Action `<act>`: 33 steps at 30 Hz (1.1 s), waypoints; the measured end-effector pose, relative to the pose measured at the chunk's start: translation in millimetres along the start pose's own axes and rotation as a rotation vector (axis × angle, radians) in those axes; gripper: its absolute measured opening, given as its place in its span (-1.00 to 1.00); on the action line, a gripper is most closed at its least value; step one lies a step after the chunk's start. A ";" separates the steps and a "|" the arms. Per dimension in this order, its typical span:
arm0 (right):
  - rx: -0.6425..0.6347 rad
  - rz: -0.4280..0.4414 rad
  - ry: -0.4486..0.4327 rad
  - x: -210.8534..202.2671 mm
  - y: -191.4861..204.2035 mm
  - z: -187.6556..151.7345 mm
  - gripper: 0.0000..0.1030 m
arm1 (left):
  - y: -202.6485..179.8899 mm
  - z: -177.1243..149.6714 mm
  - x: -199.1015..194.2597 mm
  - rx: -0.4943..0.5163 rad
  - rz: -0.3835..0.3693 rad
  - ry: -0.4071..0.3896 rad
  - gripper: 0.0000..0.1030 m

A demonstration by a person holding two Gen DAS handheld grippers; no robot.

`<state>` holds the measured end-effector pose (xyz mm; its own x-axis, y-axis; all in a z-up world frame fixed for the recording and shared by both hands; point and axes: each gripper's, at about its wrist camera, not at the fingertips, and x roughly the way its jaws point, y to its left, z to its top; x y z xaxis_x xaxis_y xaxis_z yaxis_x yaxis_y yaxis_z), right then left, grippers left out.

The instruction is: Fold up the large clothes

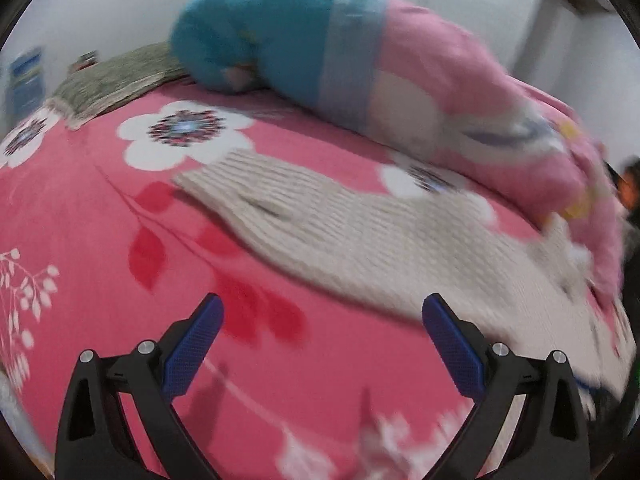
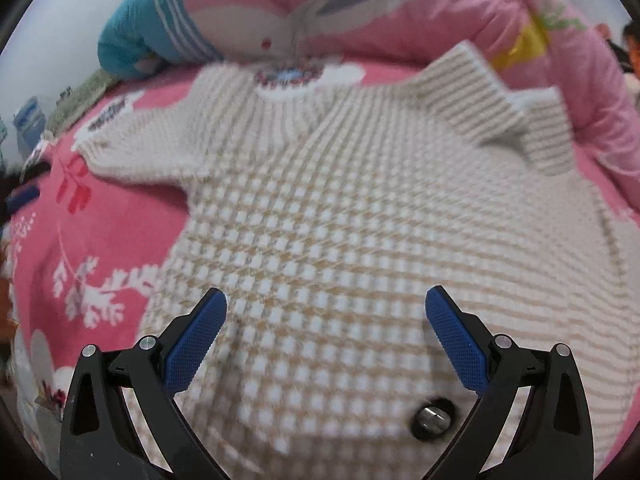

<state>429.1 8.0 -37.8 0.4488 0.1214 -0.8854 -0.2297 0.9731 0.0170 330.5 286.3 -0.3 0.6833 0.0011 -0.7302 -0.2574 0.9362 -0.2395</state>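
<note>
A cream and beige knitted sweater (image 2: 340,208) lies spread flat on a pink flowered bedspread (image 2: 112,224). Its left sleeve (image 2: 132,152) lies out to the left and its right sleeve (image 2: 492,108) is folded in near the top right. My right gripper (image 2: 326,340) is open and empty, just above the sweater's body. In the left wrist view the sweater's sleeve (image 1: 320,216) stretches across the bedspread (image 1: 100,220). My left gripper (image 1: 322,344) is open and empty over bare bedspread, short of the sleeve.
A rolled pink and teal duvet (image 1: 360,64) lies along the far side of the bed, touching the sweater's top edge; it also shows in the right wrist view (image 2: 360,4). A grey-green folded cloth (image 1: 116,76) lies at the far left. A white wall is behind.
</note>
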 end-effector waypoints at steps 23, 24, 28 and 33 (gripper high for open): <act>-0.025 0.007 -0.091 4.7 -0.8 -26.9 0.86 | 18.8 57.4 85.8 -0.025 0.398 0.009 -0.64; -0.025 0.007 -0.092 4.7 -1.0 -27.1 0.86 | 16.4 59.5 80.7 -0.021 0.395 0.000 -0.64; -0.031 0.011 -0.089 0.7 -0.7 -26.4 0.86 | -21.0 71.3 33.6 0.053 0.352 -0.089 -0.67; 0.009 0.040 -0.119 -32.6 -15.5 -35.9 0.86 | -116.1 76.7 -44.9 0.222 0.229 -0.214 -0.70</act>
<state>387.0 -18.1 -25.9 0.5388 0.1822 -0.8225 -0.2419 0.9687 0.0561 382.1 204.5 109.4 0.7586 0.2702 -0.5929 -0.2815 0.9566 0.0759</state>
